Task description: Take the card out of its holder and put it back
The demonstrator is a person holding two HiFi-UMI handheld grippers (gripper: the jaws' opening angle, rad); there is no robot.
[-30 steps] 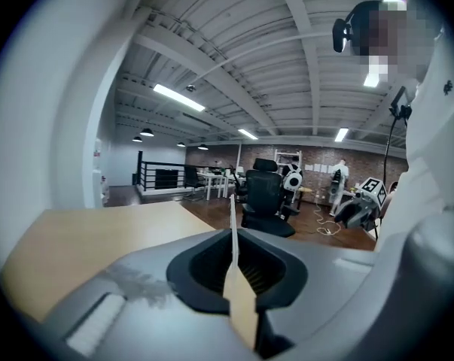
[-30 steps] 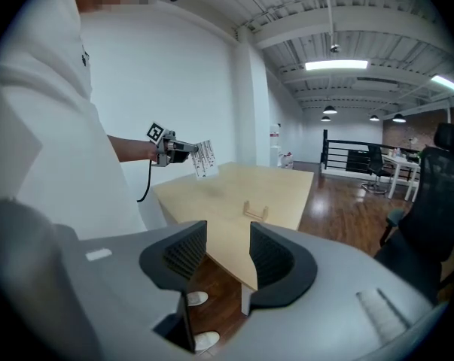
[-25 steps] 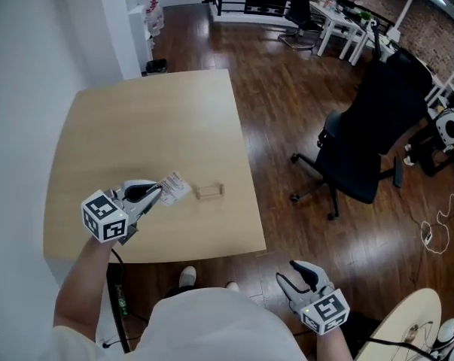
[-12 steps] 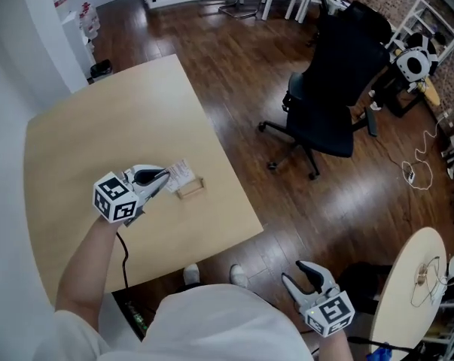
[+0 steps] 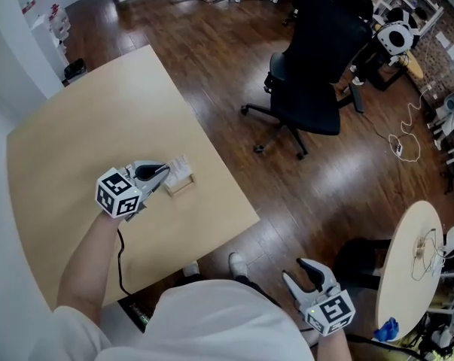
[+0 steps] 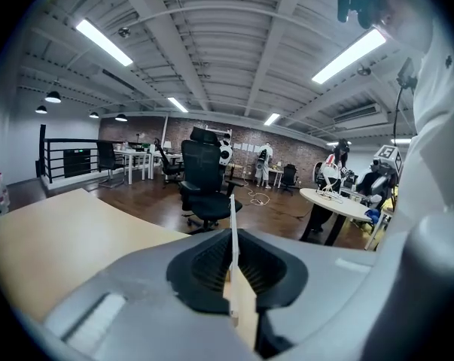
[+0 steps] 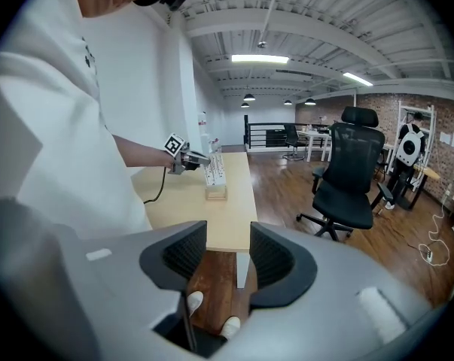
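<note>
Card [image 5: 180,166], thin white rectangle, by small pale wooden holder [image 5: 182,187].

I can read no text anywhere. The card [image 5: 180,167], pinched in the jaws of my left gripper [image 5: 165,173] near the right edge of the worktop [image 5: 76,149], carries rows of dark print. That print is too small and blurred to make out in the head view or the right gripper view, and the left gripper view shows the card only edge-on. The marker cube [image 5: 118,194] on that gripper and the one on my right gripper [image 5: 306,275] show only black-and-white square patterns, with no letters or numbers.
</note>
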